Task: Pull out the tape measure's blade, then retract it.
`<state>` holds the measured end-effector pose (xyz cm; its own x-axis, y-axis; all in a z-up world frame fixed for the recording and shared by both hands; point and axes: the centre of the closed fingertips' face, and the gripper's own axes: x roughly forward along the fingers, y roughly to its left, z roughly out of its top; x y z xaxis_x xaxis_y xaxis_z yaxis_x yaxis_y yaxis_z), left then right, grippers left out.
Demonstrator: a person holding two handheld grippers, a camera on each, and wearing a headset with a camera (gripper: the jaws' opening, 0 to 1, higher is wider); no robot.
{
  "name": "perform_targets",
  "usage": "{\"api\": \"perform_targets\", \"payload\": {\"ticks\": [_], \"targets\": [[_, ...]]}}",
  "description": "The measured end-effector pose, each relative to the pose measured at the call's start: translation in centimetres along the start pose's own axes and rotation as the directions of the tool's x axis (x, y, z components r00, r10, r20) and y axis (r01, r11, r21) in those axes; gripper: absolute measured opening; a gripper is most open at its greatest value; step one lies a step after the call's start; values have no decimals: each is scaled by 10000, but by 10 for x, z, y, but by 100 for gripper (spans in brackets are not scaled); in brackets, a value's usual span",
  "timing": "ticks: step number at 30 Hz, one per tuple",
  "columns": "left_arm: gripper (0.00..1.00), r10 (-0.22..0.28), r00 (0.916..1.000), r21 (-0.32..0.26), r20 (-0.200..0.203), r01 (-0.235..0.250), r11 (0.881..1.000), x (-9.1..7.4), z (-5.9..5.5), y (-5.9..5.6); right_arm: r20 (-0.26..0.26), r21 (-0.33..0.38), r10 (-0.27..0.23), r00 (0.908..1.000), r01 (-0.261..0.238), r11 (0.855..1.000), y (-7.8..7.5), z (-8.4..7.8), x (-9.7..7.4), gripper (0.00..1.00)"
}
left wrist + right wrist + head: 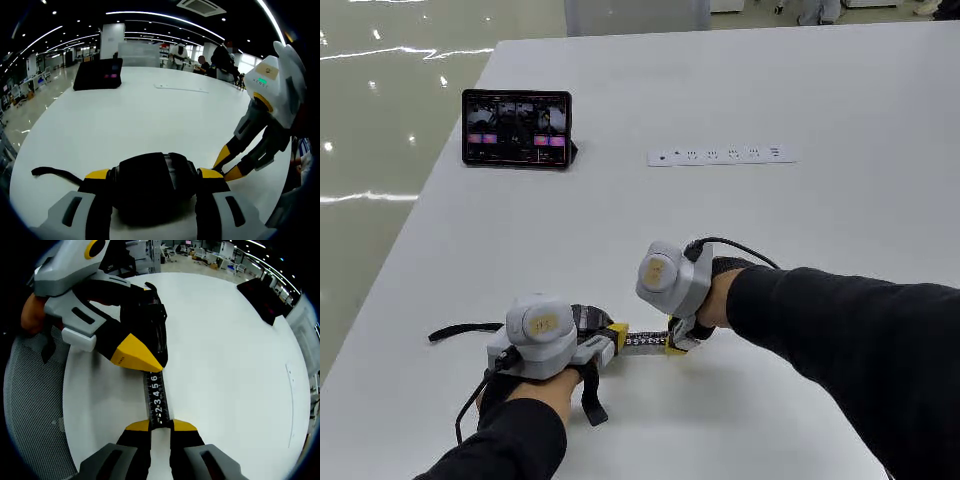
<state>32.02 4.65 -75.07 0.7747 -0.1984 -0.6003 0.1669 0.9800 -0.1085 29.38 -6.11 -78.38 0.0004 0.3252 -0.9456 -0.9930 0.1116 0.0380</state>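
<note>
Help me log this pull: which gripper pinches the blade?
The right gripper, shut on the blade; the left gripper clamps the black case instead.

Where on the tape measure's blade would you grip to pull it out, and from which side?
Grip the blade at its free end, coming in line with it from the side opposite the case. It is a flat strip running straight out of the case. The right tongs sit there.

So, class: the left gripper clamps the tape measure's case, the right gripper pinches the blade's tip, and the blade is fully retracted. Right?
No: the blade is partly out. The right gripper view shows a short numbered stretch between the case and the right gripper. The left gripper does clamp the case.
</note>
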Motion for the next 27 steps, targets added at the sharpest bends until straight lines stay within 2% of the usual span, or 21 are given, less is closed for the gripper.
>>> {"api": "perform_targets", "payload": {"ticks": [10,27], "targets": [[64,1,10000,-5,7,-1,10000,0,0,1,74,-321,16,10000,-14,9995,0,4,1,10],[64,-162,9999,-256,45,164,9995,1,2,3,187,-100,80,9998,-78,9999,-1,9,3,10]]}}
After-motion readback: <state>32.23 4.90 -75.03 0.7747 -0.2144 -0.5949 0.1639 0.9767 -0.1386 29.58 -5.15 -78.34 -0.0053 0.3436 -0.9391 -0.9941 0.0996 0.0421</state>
